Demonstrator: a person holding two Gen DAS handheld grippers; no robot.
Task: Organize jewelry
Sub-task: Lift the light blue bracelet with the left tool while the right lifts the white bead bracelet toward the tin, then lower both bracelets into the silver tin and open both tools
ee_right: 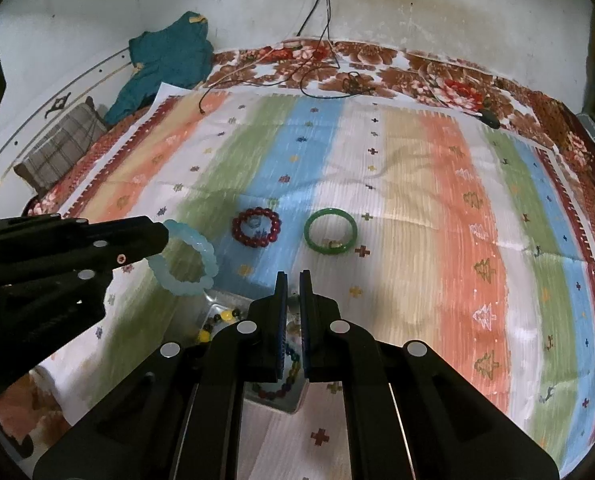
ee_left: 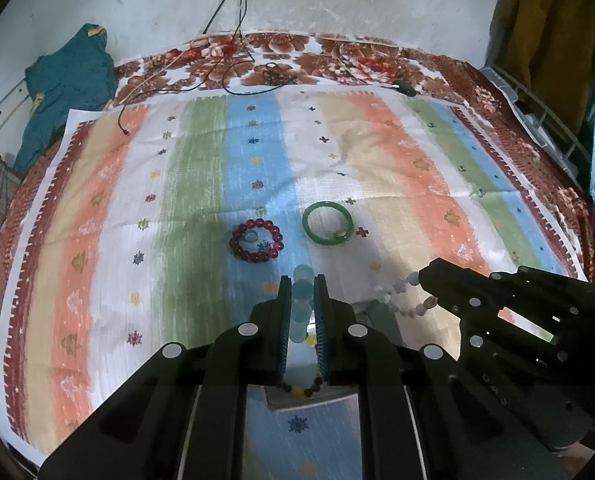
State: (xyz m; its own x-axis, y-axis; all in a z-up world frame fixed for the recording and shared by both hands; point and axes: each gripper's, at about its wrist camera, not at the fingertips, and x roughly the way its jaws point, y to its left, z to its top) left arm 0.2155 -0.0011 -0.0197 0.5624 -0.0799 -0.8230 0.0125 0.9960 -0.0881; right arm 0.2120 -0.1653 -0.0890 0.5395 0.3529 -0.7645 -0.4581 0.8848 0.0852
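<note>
My left gripper (ee_left: 302, 286) is shut on a pale blue bead bracelet (ee_left: 301, 306), which hangs from it in the right wrist view (ee_right: 185, 262), above a shallow metal tray (ee_right: 217, 304). The tray holds a black-and-yellow bead string (ee_right: 213, 324) and a multicoloured bead bracelet (ee_right: 285, 384). My right gripper (ee_right: 293, 280) is shut on a white bead bracelet (ee_left: 401, 298), mostly hidden between its fingers in its own view. A dark red bead bracelet (ee_left: 256, 240) and a green bangle (ee_left: 328, 223) lie on the striped cloth (ee_left: 177, 200) ahead.
The striped cloth lies over a floral bedspread (ee_left: 337, 56). Black cables (ee_left: 233, 68) trail from the wall onto the far edge. A teal garment (ee_left: 65, 92) and a plaid cushion (ee_right: 57, 152) sit at the far left. A wire rack (ee_left: 545, 112) stands at the right.
</note>
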